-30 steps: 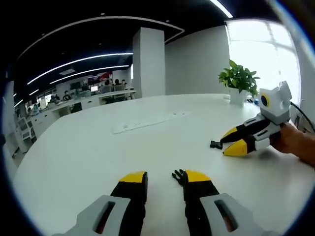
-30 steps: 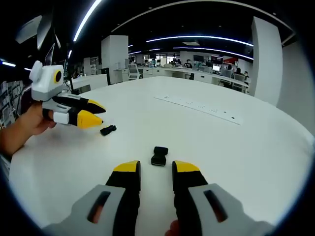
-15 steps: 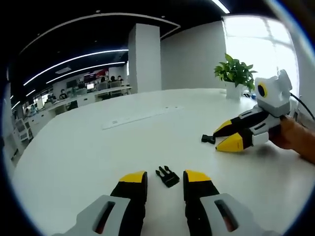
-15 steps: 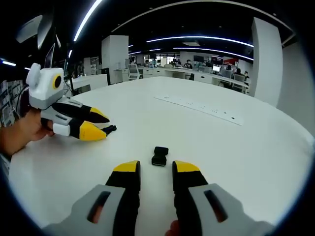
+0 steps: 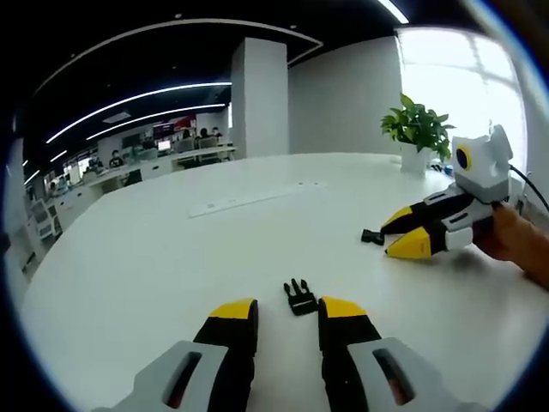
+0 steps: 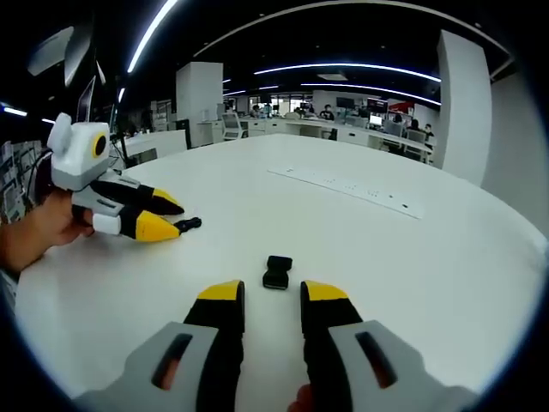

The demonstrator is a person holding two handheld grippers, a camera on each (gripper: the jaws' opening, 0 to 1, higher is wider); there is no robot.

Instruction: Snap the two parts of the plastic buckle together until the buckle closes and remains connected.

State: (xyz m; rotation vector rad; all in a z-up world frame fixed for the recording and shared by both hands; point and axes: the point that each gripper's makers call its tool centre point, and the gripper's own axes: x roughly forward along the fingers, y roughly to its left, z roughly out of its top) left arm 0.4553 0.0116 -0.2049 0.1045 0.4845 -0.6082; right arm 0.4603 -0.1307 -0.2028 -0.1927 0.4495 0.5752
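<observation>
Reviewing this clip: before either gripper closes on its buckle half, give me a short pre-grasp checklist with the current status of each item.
1. Pronged buckle half lies just ahead of the left gripper, roughly between the jaw tips: ok.
2. Socket buckle half lies just ahead of the right gripper, roughly centred: ok.
3. Both grippers open and empty: ok.
4. Both halves lie apart on the white table, not yet joined: ok as a starting state.
5. Prongs face the socket's opening: cannot tell.
6. Table around each half free of other things that could snag: ok; the potted plant stands far off.
</observation>
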